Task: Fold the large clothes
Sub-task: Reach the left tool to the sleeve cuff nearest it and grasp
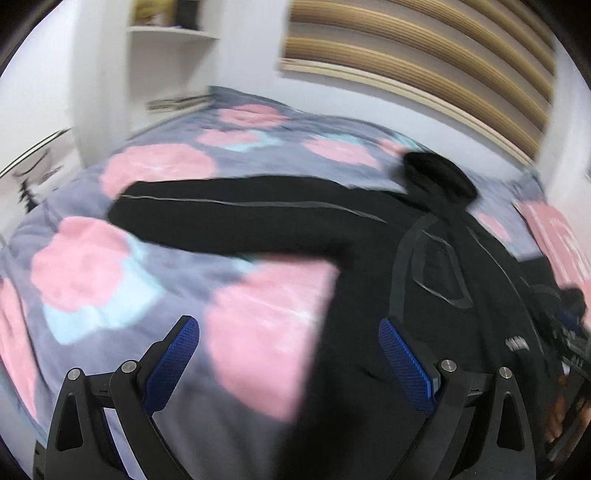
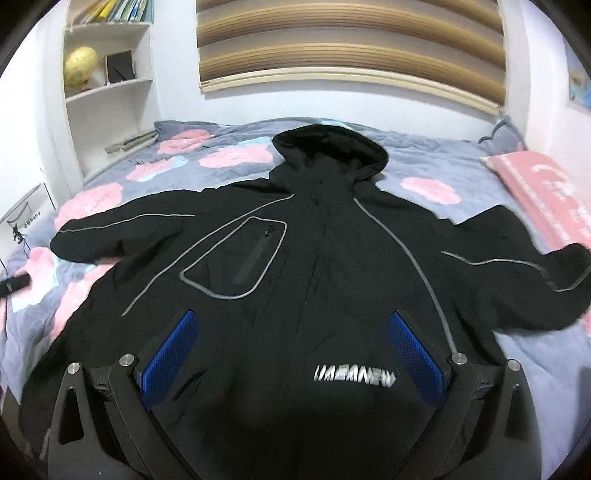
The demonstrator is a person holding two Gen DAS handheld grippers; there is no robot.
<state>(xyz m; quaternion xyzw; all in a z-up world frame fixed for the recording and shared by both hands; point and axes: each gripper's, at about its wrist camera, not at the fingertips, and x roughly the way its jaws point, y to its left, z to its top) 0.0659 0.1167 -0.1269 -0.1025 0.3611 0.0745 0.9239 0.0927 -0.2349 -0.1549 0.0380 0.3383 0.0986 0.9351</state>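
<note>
On the bed (image 1: 122, 295), left wrist view: a black jacket (image 1: 369, 229) lies spread front-up across a grey cover printed with pink and pale blue flowers. The picture is motion-blurred. One sleeve (image 1: 229, 218), edged with a thin grey line, reaches out to the left over the cover; the hood (image 1: 439, 173) lies at the far end, toward the wall, and the body fills the lower right. The left gripper (image 1: 288, 326) is released, its blue-padded fingers (image 1: 173, 362) spread wide with nothing between them; one pad is over the flowered cover, the other over the jacket's side edge. Whether the pads touch the cloth cannot be told. At the right edge a pink pillow (image 1: 561, 240) lies on the bed, and part of the other tool shows as a dark blur below it. A white shelf (image 1: 173, 35) and a striped blind (image 1: 424, 51) stand behind. Right wrist view: the jacket (image 2: 314, 258) is seen from its hem end, centred, both sleeves out to the sides, the hood (image 2: 328, 147) flat at the far end, a grey-outlined chest pocket (image 2: 240, 258) left of the front closure and white lettering (image 2: 354, 376) near the hem. The right gripper (image 2: 291, 317) is likewise released, fingers (image 2: 417, 362) wide apart over the lower body on either side of the lettering, gripping nothing. The pillow (image 2: 546, 199) lies at the far right, and a shelf (image 2: 107, 88) with a yellow globe (image 2: 79, 66) stands at the upper left.
</note>
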